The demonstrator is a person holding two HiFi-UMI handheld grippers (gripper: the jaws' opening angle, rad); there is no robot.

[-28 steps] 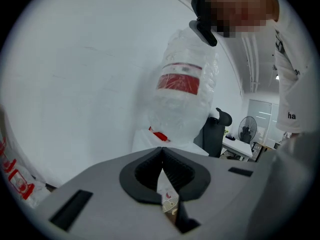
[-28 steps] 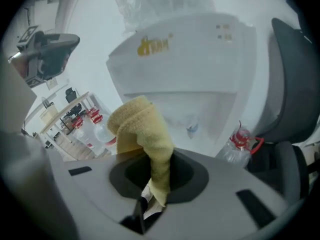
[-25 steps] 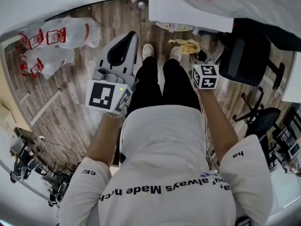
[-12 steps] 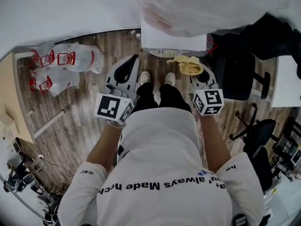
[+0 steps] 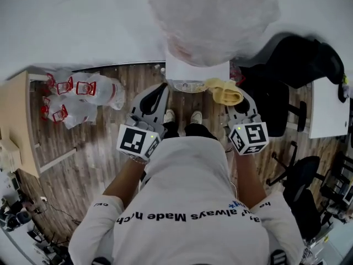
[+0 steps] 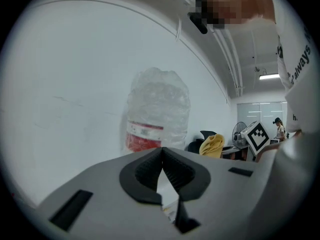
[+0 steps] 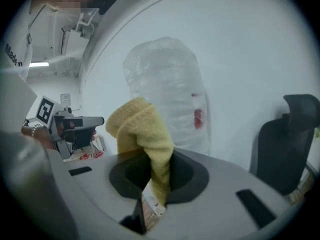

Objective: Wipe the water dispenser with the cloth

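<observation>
Head view, looking down. The person stands facing the dispenser [image 5: 196, 70], whose white body backs onto the white wall. On it sits an upturned bottle [image 5: 212, 15] wrapped in crinkled clear film. Whether the bottle holds water cannot be told.

The right gripper [image 5: 237, 99] is clamped on the yellow cloth [image 5: 225, 91]. The cloth bunches above the jaws, just beside the dispenser's front right corner and near its grille [image 5: 189, 85]. The left gripper [image 5: 159, 91] has its jaws closed with nothing between them. It is held near the dispenser's left front edge.

Clear bags [image 5: 83, 95] with red print lie on the plank floor [image 5: 99, 148] to the left, well apart from the dispenser. Their contents are unclear. Bare floor lies between the bags and the dispenser. On the right a black chair [image 5: 276, 98] stands close to the dispenser.

Left gripper view. The jaws of the left gripper [image 6: 161, 153] meet at the tips. Beyond them the bottle [image 6: 157, 114] shows a red label, which is hard to see from above. The cloth [image 6: 212, 145] appears further right.

Right gripper view. The cloth [image 7: 142, 129] rises from the right gripper [image 7: 156, 176], with a strip pinched between the jaws. It partly covers the bottle [image 7: 167, 89]. The chair [image 7: 285, 144] is at the right and the left gripper [image 7: 75, 126] at the left.
</observation>
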